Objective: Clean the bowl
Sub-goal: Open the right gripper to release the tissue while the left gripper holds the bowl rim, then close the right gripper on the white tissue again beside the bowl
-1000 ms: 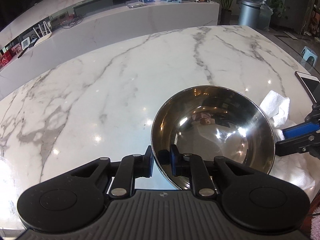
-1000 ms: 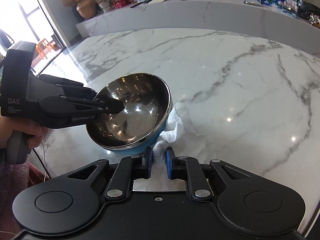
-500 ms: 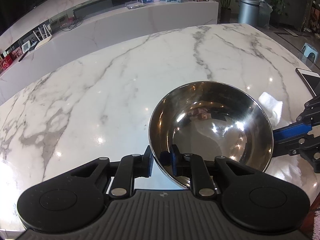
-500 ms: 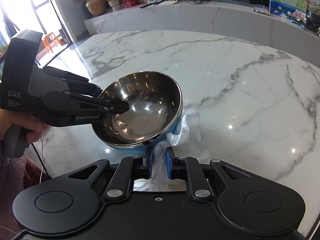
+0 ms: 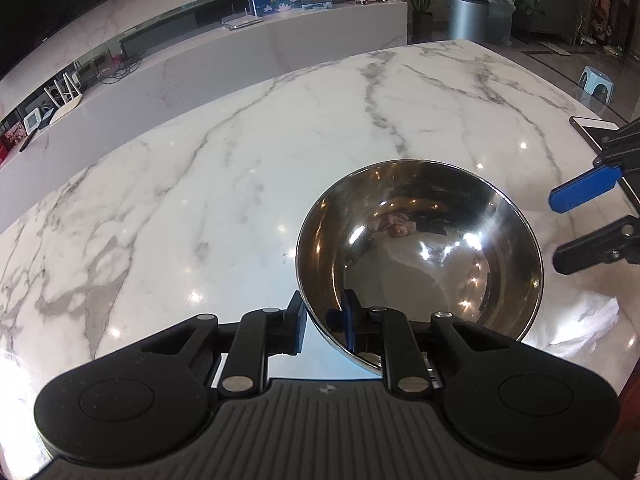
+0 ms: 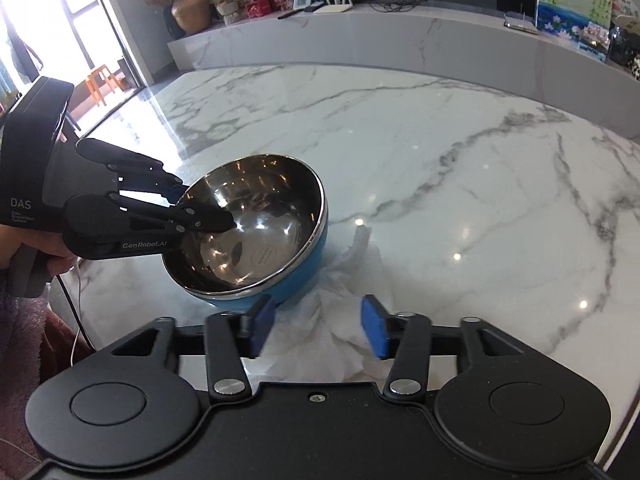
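Right wrist view: my left gripper [image 6: 200, 210] marked "GenRobot.AI" pinches the bowl [image 6: 256, 236] rim, mouth tilted upward; right gripper [image 6: 318, 330] spread apart over the paper towel [image 6: 340, 344].

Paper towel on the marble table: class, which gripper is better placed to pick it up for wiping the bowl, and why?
The right gripper. It is open with the crumpled paper towel lying just beyond its fingertips, while the left gripper is occupied, shut on the steel bowl's rim to steady it.
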Tool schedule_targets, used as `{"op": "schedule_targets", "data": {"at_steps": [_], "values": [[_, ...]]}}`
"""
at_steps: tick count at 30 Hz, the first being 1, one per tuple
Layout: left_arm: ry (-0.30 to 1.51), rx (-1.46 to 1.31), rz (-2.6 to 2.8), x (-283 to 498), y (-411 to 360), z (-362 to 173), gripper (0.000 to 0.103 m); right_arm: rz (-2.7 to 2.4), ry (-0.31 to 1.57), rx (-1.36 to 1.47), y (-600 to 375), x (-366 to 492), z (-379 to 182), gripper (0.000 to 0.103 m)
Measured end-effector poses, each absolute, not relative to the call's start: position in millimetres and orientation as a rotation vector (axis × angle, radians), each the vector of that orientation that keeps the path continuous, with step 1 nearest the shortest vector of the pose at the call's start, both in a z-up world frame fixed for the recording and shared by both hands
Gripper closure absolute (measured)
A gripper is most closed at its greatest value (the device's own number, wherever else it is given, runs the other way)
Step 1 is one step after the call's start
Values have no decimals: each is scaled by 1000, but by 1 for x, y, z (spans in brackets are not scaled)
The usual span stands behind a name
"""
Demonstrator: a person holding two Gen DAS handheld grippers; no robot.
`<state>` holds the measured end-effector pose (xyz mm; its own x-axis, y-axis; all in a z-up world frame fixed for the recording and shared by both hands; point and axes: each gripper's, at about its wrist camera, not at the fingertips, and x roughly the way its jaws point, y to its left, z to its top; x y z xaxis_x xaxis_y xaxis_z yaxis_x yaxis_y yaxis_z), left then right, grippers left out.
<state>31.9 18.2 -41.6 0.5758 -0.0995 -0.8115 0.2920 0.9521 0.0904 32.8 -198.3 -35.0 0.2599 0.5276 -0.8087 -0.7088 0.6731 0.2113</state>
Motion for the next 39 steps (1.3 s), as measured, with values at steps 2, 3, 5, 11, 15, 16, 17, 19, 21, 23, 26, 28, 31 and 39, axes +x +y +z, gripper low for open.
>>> {"op": "schedule_targets", "data": {"at_steps": [2,3,5,11,15,16,17,19,21,23,26,28,31,39], "values": [[939,210,-232,32,20,-41,85,859,999,-238,-199,29,-34,47],[941,210,-232,32,19,-41,85,865,998,-252,-199,28,-33,47],[947,211,-234,32,19,-42,85,879,995,-281,-199,24,-32,47],[955,216,-242,31,19,-43,82,900,906,-438,-180,12,-42,47],[952,214,-247,31,21,-43,82,930,860,-503,-174,12,-51,47],[950,215,-250,31,21,-43,82,939,851,-502,-174,14,-53,48],[948,217,-254,30,21,-43,82,942,856,-493,-175,17,-55,48],[945,227,-266,30,21,-43,82,934,893,-451,-176,24,-58,56],[943,237,-274,30,21,-43,82,916,919,-410,-178,29,-61,66],[942,244,-277,31,20,-44,82,901,914,-400,-179,31,-61,74],[940,252,-278,33,19,-44,82,874,880,-410,-181,32,-61,80],[942,251,-278,34,18,-44,82,856,847,-452,-183,32,-59,80],[943,260,-276,36,17,-44,82,843,818,-455,-191,37,-48,80],[938,321,-316,37,13,-43,82,961,717,-577,-198,53,-22,80]]}}
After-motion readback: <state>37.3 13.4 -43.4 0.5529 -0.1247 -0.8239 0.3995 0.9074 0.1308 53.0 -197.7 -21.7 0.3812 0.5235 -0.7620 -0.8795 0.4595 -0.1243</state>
